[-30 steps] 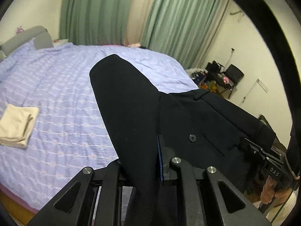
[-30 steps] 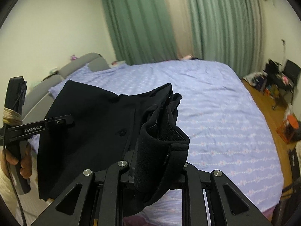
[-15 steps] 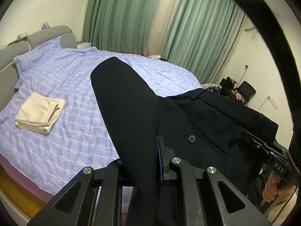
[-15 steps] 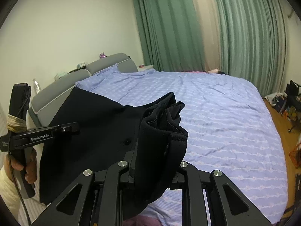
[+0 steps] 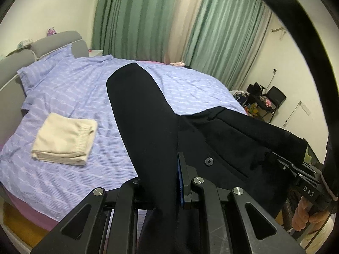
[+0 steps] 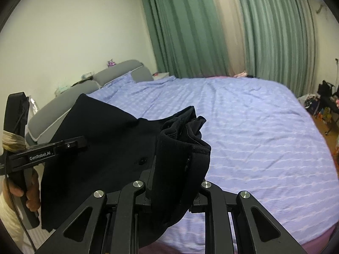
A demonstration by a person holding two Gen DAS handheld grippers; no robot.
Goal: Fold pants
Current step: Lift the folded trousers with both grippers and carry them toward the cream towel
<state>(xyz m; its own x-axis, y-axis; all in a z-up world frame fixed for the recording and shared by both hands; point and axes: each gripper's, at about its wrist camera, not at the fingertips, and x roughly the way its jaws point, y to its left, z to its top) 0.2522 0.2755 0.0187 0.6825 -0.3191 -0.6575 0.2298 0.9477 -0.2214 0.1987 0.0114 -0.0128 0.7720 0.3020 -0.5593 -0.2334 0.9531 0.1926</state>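
Matt black woven cloth, smooth and faintly linty, is seen in the pants (image 5: pixel 148 114), with a glossy plastic button (image 5: pixel 209 160) ahead of the left gripper (image 5: pixel 167 182). The gripper frames are shown in satin black plastic or metal, finely scratched, studded with bright polished metal pins; a blue ribbed pad is fitted inside one left finger. A thick stitched waistband is bunched in the right gripper (image 6: pixel 172 182). Beyond, crinkled lavender cotton bedding (image 6: pixel 264 131), soft cream knit cloth (image 5: pixel 63 139), a grey upholstered headboard (image 5: pixel 59 40) and pleated green curtains (image 6: pixel 182 25) are visible.
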